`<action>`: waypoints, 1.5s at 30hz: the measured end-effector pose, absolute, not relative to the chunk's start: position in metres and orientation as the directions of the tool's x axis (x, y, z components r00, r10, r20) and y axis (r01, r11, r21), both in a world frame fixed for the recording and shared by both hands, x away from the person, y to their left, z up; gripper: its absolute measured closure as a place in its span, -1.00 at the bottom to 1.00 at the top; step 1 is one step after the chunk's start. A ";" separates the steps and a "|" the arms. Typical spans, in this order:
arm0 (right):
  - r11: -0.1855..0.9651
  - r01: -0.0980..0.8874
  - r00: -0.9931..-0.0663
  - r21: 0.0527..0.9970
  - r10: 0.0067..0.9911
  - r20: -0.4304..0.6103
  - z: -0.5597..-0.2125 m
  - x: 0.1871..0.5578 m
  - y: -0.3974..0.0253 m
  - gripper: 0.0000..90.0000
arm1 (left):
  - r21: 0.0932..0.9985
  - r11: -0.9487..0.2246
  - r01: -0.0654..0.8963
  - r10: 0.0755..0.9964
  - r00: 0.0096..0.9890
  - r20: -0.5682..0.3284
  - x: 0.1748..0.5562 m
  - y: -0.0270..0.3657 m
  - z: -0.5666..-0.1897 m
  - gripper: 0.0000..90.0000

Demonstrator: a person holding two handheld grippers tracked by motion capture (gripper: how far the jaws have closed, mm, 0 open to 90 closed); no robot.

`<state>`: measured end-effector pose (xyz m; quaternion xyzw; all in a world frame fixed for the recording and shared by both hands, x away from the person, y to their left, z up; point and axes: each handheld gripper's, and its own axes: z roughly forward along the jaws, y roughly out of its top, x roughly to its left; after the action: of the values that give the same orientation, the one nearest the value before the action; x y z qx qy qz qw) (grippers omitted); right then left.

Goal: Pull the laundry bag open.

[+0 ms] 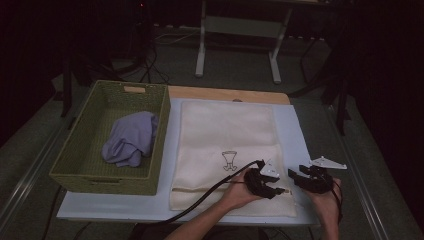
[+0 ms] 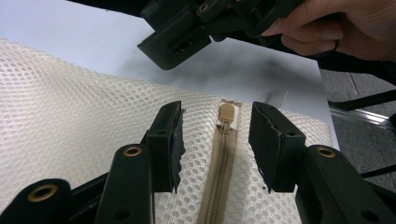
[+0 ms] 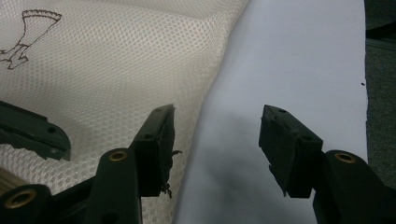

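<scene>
A cream mesh laundry bag [image 1: 227,150] with a small printed figure [image 1: 229,160] lies flat on the white table [image 1: 292,135]. Its tan zipper [image 2: 219,172] runs along the near edge, and the zipper pull [image 2: 227,114] sits at the bag's right end. My left gripper [image 1: 280,190] stands open at the bag's near right corner, its jaws on either side of the zipper pull [image 2: 217,140]. My right gripper [image 1: 296,176] is open just off the bag's right edge, over bare table [image 3: 217,144]. In the left gripper view the right gripper [image 2: 187,37] hangs just beyond the pull.
A green woven basket [image 1: 75,165] stands at the table's left with a lavender cloth [image 1: 131,139] in it. A metal stand [image 1: 237,30] and cables are on the floor behind. The table's right edge [image 1: 312,165] is close to my right gripper.
</scene>
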<state>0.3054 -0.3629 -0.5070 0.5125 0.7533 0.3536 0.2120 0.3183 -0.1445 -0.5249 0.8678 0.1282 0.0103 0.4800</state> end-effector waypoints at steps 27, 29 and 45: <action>0.213 0.624 -0.377 0.752 0.925 0.051 -0.508 0.305 -0.367 0.00 | 0.805 -0.565 0.180 0.188 0.978 -0.087 0.319 -0.173 -0.529 0.78; 0.212 0.625 -0.375 0.752 0.926 0.051 -0.508 0.305 -0.367 0.00 | 0.802 -0.568 0.182 0.190 0.978 -0.087 0.319 -0.175 -0.530 0.78; 0.206 0.619 -0.370 0.758 0.928 0.050 -0.508 0.304 -0.369 0.00 | 0.770 -0.614 0.174 0.206 0.977 -0.057 0.316 -0.191 -0.534 0.80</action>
<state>0.3039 -0.3695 -0.5081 0.5184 0.7460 0.3583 0.2153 0.3157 -0.1905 -0.5340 0.8981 0.1056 0.0185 0.4265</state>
